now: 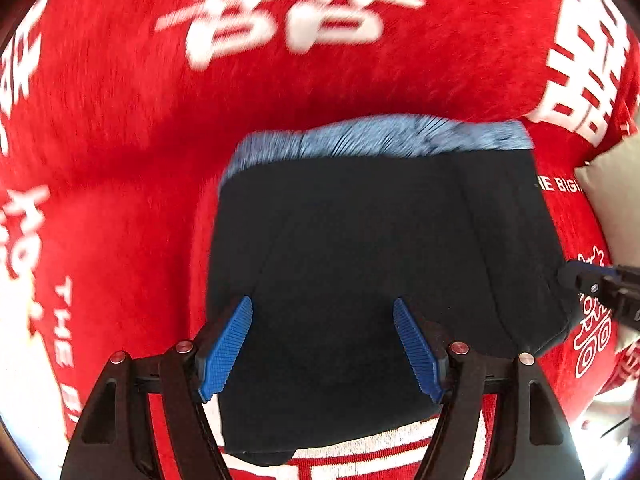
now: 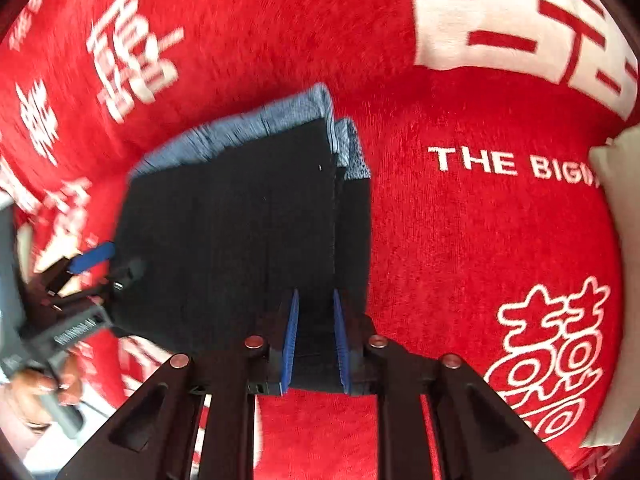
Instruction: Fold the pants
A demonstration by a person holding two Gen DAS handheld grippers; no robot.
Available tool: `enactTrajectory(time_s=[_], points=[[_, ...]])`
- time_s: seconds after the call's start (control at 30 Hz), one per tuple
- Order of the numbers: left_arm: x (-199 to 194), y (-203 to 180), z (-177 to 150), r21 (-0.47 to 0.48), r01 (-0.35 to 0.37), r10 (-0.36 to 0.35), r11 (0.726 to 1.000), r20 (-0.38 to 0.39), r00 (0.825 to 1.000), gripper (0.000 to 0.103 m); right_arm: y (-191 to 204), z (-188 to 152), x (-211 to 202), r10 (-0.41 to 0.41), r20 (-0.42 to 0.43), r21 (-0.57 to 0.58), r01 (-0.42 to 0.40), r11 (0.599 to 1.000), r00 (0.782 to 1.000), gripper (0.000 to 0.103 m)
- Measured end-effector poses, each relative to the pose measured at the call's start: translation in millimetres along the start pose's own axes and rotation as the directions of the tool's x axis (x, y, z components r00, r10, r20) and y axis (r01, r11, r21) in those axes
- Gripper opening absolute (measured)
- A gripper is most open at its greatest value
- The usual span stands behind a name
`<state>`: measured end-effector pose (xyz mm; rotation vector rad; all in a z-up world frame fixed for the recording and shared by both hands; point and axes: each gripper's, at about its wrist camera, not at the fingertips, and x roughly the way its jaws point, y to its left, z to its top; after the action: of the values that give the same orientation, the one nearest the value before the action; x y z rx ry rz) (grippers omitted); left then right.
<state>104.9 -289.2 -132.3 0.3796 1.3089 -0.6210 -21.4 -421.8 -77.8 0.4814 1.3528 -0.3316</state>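
In the left wrist view, the left gripper (image 1: 323, 350) is hanging over the near part of the pants (image 1: 380, 260) with its blue pads spread wide apart and nothing between them. In the right wrist view, the right gripper (image 2: 316, 340) is sitting at the near edge of the pants (image 2: 240, 232), toward 6 o'clock, with its pads drawn close together on either side of dark cloth; whether they are actually pinching that edge I cannot tell.

The pants are lying as a compact dark rectangle on the red blanket (image 1: 120, 120), already doubled over, with the lighter blue waistband (image 1: 380, 136) running along the far edge toward 12 o'clock. In the right view a second layer is peeking out at about 1 o'clock, slightly offset, so the stack is not quite squared. I judge the folding to be mostly done, with perhaps one last fold or a tidying of that offset layer remaining.

Around the bundle, the blanket is showing open cloth toward 9, 12 and 3 o'clock. A pale cushion (image 2: 616, 240) is sitting well apart at 3 o'clock. The two grippers are working near each other along the near edge, so that is the tight spot.
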Motion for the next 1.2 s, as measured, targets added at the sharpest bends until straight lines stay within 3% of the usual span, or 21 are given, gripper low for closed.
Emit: enactTrajectory(time_s=[0.13,0.2,0.5,0.9,0.93,1.0,1.03,1.07,1.2], points=[[10,-4,-7,0.034,-0.003,0.003,0.999,0.008,1.0,0.076,-7,-2,12,-0.006,-0.01,0.036,0.007,0.999,1.0,0.022],[14,-2,-8,0.021,0.018,-0.018,1.0,0.007,1.0,0.081,-4,1,15,-0.023,-0.005,0.013,0.023,1.0,1.0,0.022],[15,-4,-9,0.005,0.018,-0.018,1.0,0.003,1.0,0.081,0,5,17,-0.048,0.003,-0.016,0.048,0.999,0.999,0.022],[3,33,54,-0.048,-0.039,0.041,0.998,0.033,0.999,0.081,-6,12,17,-0.035,-0.008,-0.009,0.034,0.999,0.999,0.023],[4,34,54,-0.05,-0.044,0.046,0.998,0.031,0.998,0.081,-8,13,15,-0.03,-0.012,-0.001,0.03,1.0,0.999,0.024],[5,38,54,-0.045,-0.054,0.056,0.998,0.025,0.998,0.081,-12,18,14,-0.041,-0.013,0.012,0.041,0.999,0.999,0.038],[4,40,53,-0.042,-0.057,0.058,0.997,0.024,0.998,0.081,-16,20,12,-0.049,-0.013,0.024,0.05,0.998,0.999,0.051],[5,40,52,-0.038,-0.061,0.062,0.997,0.024,0.998,0.081,-19,21,11,-0.049,-0.011,0.035,0.05,0.998,0.999,0.054],[6,39,51,-0.042,-0.067,0.068,0.997,0.022,0.997,0.081,-31,24,7,-0.046,-0.011,0.062,0.047,0.997,0.999,0.054]])
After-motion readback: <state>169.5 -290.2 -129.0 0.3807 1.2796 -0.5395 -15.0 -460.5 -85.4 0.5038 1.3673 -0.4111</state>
